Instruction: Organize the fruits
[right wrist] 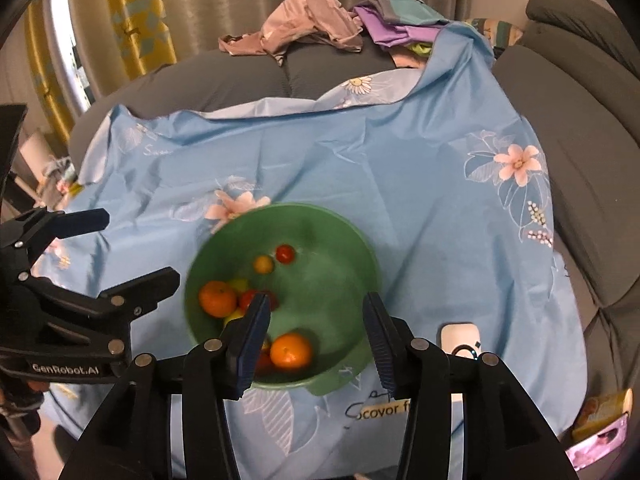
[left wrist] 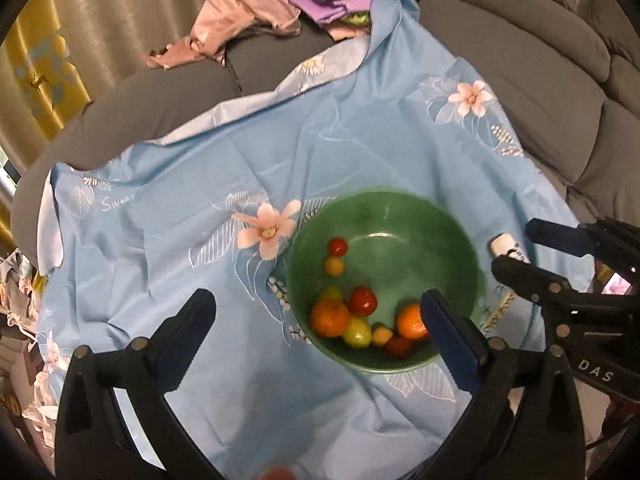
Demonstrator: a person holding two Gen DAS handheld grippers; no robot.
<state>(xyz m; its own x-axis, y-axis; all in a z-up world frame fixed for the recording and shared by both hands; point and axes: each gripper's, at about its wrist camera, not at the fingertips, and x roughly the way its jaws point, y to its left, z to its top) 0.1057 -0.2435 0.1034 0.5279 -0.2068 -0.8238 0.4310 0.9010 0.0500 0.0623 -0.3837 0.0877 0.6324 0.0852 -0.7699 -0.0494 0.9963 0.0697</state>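
Observation:
A green bowl (left wrist: 432, 216) sits on a blue flowered cloth (left wrist: 200, 152) and holds several small fruits: two oranges (left wrist: 329, 317), red tomatoes (left wrist: 362, 300) and yellow-green fruits (left wrist: 357, 333). My left gripper (left wrist: 320, 320) is open and empty above the cloth, its right finger over the bowl's near rim. My right gripper (right wrist: 316, 320) is open and empty, hovering over the bowl (right wrist: 344, 236) just above an orange (right wrist: 291, 351). Each gripper shows in the other's view: the right one (left wrist: 516, 246) and the left one (right wrist: 136, 244).
A white device (right wrist: 460, 338) lies on the cloth (right wrist: 400, 160) right of the bowl. Crumpled pink clothes (right wrist: 308, 24) and purple clothes (right wrist: 396, 28) lie on the grey sofa (right wrist: 580, 112) behind. Curtains hang at the back. Packets (right wrist: 604, 412) lie at the lower right.

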